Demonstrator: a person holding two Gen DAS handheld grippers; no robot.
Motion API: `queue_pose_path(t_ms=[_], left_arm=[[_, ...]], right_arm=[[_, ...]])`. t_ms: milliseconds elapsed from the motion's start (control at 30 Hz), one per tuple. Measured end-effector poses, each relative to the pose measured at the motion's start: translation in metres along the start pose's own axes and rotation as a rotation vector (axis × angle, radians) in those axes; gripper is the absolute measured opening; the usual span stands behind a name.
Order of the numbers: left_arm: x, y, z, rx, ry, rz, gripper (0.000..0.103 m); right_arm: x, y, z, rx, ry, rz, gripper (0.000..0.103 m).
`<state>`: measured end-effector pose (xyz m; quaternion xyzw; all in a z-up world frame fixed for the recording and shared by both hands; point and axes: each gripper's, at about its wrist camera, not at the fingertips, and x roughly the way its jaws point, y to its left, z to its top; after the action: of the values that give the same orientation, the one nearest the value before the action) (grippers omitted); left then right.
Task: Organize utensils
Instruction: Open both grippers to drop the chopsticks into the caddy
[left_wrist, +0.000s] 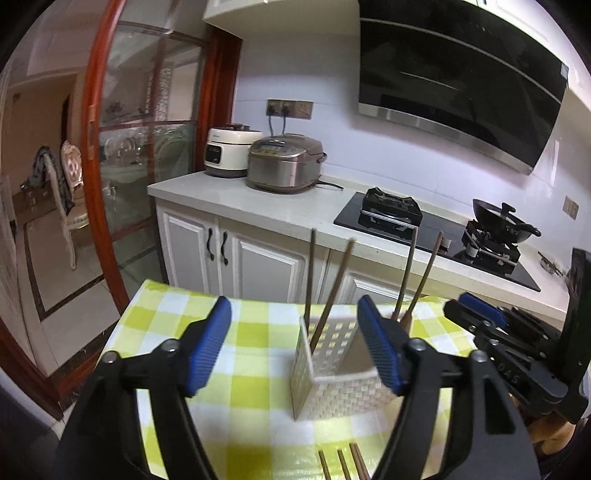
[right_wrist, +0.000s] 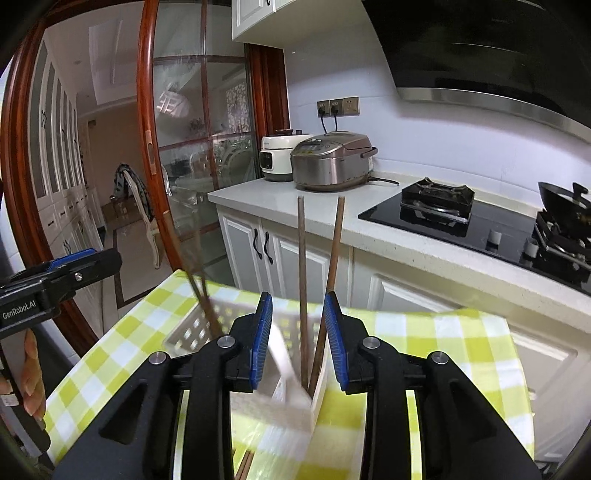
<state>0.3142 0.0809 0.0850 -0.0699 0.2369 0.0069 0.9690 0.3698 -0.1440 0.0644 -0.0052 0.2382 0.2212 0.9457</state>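
Four chopsticks (left_wrist: 334, 280) stand tilted in a white woven basket (left_wrist: 343, 369) on a table covered with a yellow-and-white checked cloth (left_wrist: 177, 314). They lean in two pairs, one pair towards each end of the basket. More chopsticks (left_wrist: 341, 463) lie flat on the cloth just in front of the basket, only their ends showing. The left gripper (left_wrist: 293, 347) hangs above the cloth beside the basket, its blue pads spread wide with nothing between them. The right gripper (right_wrist: 297, 341) is over the basket's near end, jaws partly apart; two standing chopsticks show in the gap, but the pads do not seem to press them, though the blur makes this hard to judge. Behind the table runs a kitchen counter (left_wrist: 258, 201) with two rice cookers (left_wrist: 284, 166).
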Motion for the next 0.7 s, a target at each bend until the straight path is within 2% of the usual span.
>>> queue_pose_path(t_ms=[133, 300, 700], left_arm=[[-0.024, 0.008, -0.03, -0.023, 0.0, 0.012, 0.078], [-0.043, 0.006, -0.07, -0.012, 0.017, 0.036, 0.079], [-0.065, -0.006, -0.139, -0.032, 0.05, 0.015, 0.08]], right_arm=[[-0.018, 0.003, -0.027, 0.02, 0.013, 0.011, 0.03], [-0.033, 0.004, -0.065, 0.06, 0.04, 0.023, 0.03], [-0.057, 0.011, -0.136, 0.083, 0.12, 0.025, 0.03]])
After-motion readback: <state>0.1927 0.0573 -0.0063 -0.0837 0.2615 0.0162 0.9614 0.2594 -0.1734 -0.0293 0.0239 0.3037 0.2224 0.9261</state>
